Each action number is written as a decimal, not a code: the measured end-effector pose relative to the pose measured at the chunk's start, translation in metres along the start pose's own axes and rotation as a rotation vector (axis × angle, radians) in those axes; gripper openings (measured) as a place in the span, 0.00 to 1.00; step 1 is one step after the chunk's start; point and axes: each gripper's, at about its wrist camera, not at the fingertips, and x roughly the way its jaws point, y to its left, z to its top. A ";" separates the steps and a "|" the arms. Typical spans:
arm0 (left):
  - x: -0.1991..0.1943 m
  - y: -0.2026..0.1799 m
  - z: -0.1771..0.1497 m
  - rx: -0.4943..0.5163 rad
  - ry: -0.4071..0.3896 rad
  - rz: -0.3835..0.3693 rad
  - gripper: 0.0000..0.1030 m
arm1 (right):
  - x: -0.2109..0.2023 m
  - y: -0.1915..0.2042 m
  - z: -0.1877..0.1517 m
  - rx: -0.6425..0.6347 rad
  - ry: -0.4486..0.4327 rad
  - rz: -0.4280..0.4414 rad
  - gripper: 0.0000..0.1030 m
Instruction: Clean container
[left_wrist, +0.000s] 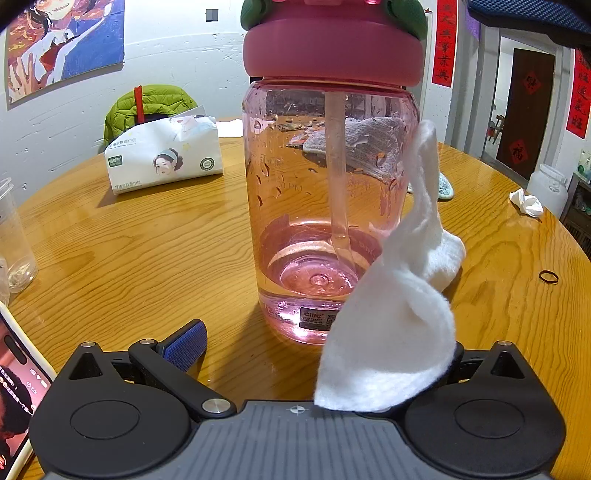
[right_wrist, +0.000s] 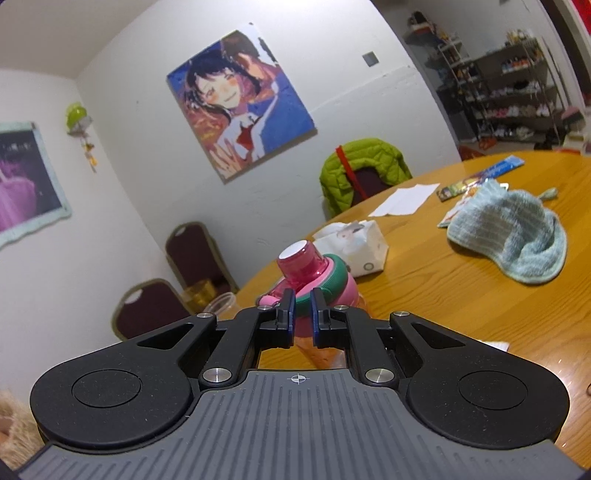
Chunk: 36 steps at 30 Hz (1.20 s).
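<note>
Left wrist view: the pink bottle stands capped on the table, droplets showing on its wall, so wiping is judged unfinished. The left claw gapes wide, a white wipe draped over one finger against the bottle.

Right wrist view: the right claw, nearly closed, is seen above the bottle's lid; whether anything is gripped cannot be told.

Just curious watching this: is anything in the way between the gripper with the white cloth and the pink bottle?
Nothing visible. The left gripper faces the pink bottle over bare table; only its own white cloth drapes against the bottle's side.
</note>
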 end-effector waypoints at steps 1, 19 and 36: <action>0.000 0.000 0.000 0.000 0.000 0.000 1.00 | 0.001 0.003 0.000 -0.011 0.003 0.002 0.13; 0.000 0.000 0.000 0.000 0.000 0.000 1.00 | -0.013 -0.013 -0.010 -0.125 0.230 -0.164 0.75; 0.000 0.000 0.000 0.000 0.000 0.000 1.00 | 0.081 -0.076 -0.043 -0.111 0.419 -0.242 0.82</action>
